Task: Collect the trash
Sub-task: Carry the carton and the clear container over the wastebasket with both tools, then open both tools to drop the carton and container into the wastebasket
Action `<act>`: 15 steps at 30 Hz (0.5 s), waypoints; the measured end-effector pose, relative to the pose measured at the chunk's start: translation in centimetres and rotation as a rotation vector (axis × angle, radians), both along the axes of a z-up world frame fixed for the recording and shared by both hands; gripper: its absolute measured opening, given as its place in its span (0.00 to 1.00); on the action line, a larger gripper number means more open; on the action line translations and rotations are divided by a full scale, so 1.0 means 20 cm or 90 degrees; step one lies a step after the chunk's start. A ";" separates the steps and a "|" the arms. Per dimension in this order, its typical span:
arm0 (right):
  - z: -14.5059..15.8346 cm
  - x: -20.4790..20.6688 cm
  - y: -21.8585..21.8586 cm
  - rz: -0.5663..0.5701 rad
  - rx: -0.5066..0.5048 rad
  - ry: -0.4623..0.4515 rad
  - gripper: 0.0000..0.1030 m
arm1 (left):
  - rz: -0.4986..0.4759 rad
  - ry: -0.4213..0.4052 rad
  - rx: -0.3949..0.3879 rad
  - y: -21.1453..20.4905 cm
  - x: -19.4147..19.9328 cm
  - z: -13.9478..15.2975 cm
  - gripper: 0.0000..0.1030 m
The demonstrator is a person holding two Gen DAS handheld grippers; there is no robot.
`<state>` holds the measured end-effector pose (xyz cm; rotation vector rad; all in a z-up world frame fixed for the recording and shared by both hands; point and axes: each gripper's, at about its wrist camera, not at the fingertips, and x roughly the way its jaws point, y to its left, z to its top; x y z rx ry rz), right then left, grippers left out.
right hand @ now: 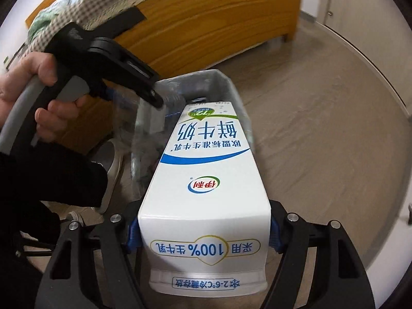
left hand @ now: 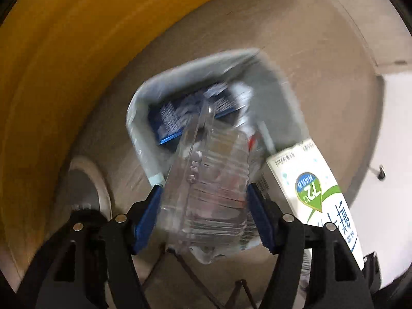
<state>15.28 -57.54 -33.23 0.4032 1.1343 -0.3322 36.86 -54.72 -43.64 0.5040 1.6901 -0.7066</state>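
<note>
trash bin [left hand: 144, 97] with a clear liner stands on the floor [left hand: 309, 51] beside a wooden bed frame [right hand: 206, 31], already holding a blue packet [left hand: 175, 118]. left gripper [left hand: 206, 193] pinches a clear plastic container [left hand: 206, 185] over it. right gripper [right hand: 203, 231] clamps a white milk carton [right hand: 203, 175] just alongside, angled down toward the bin.

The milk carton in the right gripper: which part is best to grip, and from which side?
Grip the milk carton as the right gripper does now: near its flat-sided end, one pad on each opposite flat side, coming in along its length. The parallel walls give the pads full contact.
</note>
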 end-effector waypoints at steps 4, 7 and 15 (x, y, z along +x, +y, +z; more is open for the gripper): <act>-0.17 0.17 -0.02 0.014 -0.022 0.028 0.68 | 0.035 0.036 0.024 0.04 0.02 -0.05 0.69; -0.31 0.25 -0.07 0.010 -0.002 0.061 0.68 | 0.060 0.064 0.003 0.06 0.04 0.02 0.76; -0.43 0.30 -0.16 -0.045 0.042 0.083 0.70 | 0.041 0.094 0.020 0.09 -0.05 0.07 0.75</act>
